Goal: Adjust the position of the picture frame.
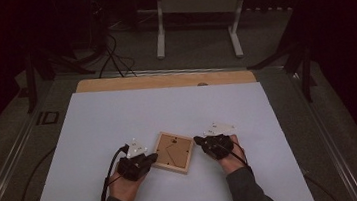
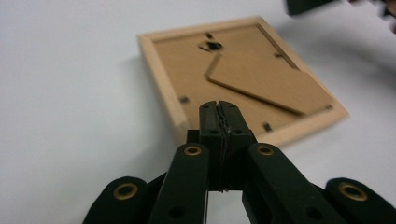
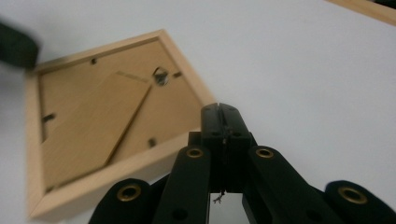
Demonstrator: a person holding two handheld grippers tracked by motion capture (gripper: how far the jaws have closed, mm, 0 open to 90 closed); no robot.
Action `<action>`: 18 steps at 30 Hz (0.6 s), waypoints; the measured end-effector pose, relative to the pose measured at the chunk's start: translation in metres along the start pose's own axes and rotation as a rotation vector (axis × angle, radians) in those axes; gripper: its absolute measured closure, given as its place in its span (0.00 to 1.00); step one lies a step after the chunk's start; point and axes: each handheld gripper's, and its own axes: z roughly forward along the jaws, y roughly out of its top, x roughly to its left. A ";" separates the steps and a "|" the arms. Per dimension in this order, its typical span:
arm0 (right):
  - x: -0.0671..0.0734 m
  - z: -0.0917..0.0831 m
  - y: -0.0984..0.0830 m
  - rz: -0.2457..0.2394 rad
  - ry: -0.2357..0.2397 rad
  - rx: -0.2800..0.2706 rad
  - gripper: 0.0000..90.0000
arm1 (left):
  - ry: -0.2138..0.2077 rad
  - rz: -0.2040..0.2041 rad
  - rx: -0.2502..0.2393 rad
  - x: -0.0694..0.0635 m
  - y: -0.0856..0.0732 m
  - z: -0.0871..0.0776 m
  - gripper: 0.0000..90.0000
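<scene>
Both sleeves are seen closest, each hand holding a gripper: left gripper (image 1: 151, 158) and right gripper (image 1: 199, 140), both clamped shut, nothing held. The picture frame (image 1: 173, 152) lies face-down between them, at 3 and 9 o'clock. Probably best nudged evenly from both sides, gently.

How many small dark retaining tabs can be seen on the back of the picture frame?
4: on the picture frame, one by the hanger at the far edge, one left, one right, one near. More may be hidden behind the gripper.
</scene>
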 end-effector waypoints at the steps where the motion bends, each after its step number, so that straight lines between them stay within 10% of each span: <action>1: -0.001 0.002 0.002 -0.002 -0.002 -0.001 1.00 | -0.005 0.001 0.002 -0.002 -0.001 0.000 0.99; 18: -0.012 0.033 0.010 0.019 -0.041 0.056 1.00 | 0.005 0.136 0.109 -0.022 -0.015 0.007 1.00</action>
